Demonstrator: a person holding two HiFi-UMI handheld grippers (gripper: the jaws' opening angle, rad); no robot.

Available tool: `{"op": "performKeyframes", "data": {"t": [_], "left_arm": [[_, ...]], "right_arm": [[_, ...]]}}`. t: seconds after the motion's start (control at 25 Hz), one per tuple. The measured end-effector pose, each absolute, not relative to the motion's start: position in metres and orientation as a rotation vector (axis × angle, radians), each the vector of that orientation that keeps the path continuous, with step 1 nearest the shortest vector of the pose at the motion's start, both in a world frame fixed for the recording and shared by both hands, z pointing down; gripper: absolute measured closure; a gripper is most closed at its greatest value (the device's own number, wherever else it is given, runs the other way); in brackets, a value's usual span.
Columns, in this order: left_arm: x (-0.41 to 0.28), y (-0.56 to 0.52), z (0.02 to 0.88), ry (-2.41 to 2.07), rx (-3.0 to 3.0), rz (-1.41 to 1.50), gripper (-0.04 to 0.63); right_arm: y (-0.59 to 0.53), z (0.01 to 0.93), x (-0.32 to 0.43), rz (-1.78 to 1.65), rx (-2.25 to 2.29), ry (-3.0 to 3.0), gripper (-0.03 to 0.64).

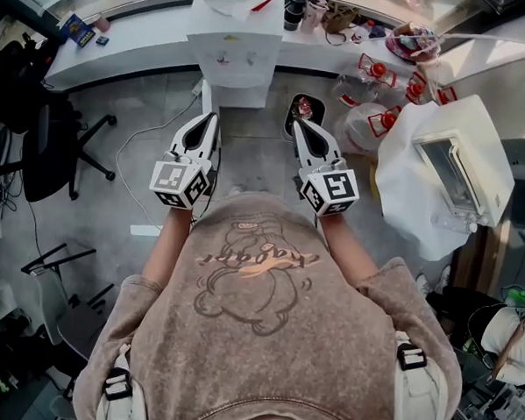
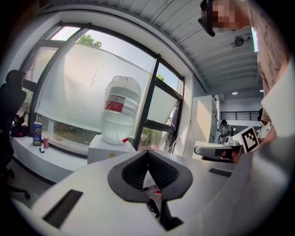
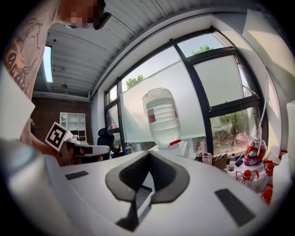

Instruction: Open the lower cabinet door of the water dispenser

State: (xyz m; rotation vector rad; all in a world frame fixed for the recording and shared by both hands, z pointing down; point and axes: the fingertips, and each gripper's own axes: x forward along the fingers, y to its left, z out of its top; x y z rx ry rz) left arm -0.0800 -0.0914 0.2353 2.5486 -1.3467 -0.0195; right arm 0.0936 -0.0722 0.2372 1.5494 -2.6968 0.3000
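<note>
the water dispenser is the white box straight ahead of both sets of fingertips, backed against the window ledge. its lower cabinet door isn't really readable: the head view looks down on the top and front edge, and in both gripper views the gripper bodies cover the lower part.

on top sits an upside-down clear jug with a red label. can't tell how full it is.

left gripper and right gripper are both clenched, tips touching, nothing pinched, side by side and short of the dispenser.

just past the right fingertips there's a dark tray-ish thing on the floor with something red in it. further right of those fingers is a bunch of clear red-capped bottles, then a white cloth over something boxy. left of the left fingers: a cable on the floor and a black office chair, well apart.

only the gripper views show the window and jug side-on; only the head view shows the floor clutter.
</note>
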Motion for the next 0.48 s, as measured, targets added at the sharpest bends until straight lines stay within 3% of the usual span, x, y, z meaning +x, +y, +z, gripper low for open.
{"op": "performKeyframes", "data": {"t": [0.48], "left_arm": [[-0.0828,-0.0883,0.2298,-1.365,2.525,-0.025,0.578]], "right_arm": [[-0.0727,0.2335,0.1038,0.324,1.613,-2.679,0.611]]}}
